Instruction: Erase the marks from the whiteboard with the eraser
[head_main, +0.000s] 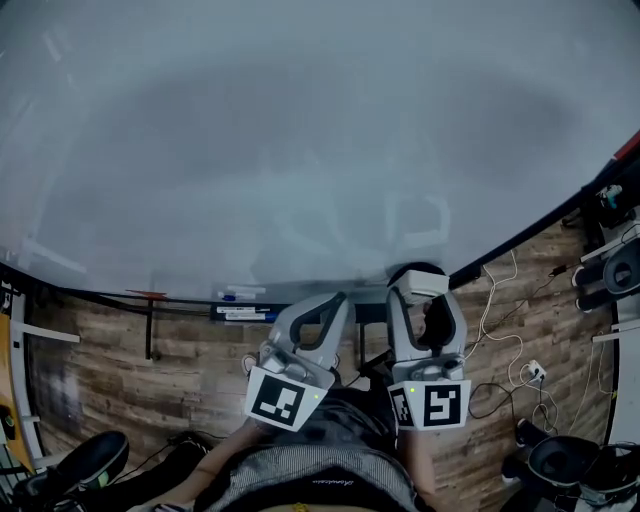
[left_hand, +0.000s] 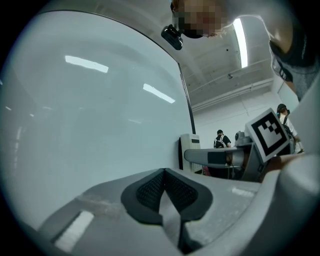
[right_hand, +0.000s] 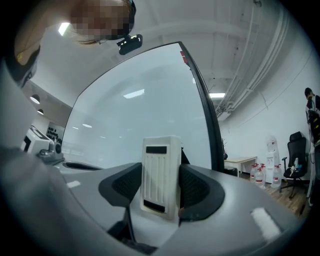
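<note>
Whiteboard (head_main: 300, 150) ahead, right hand-held gripper (right_hand: 160, 189) clamping eraser (right_hand: 161, 170), left hand-held gripper (left_hand: 164, 194) closed

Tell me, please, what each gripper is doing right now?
The left gripper: closed, empty.
The right gripper: closed on the eraser.

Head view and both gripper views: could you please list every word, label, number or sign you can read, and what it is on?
No text is legible in any view.
Whiteboard: faint smudges only, no readable writing.
Eraser: two dark patches, no readable print.
Pens: labels too small to read.
Waistband: script too blurred to read.
Marker cubes: square coded patterns, no letters.
</note>
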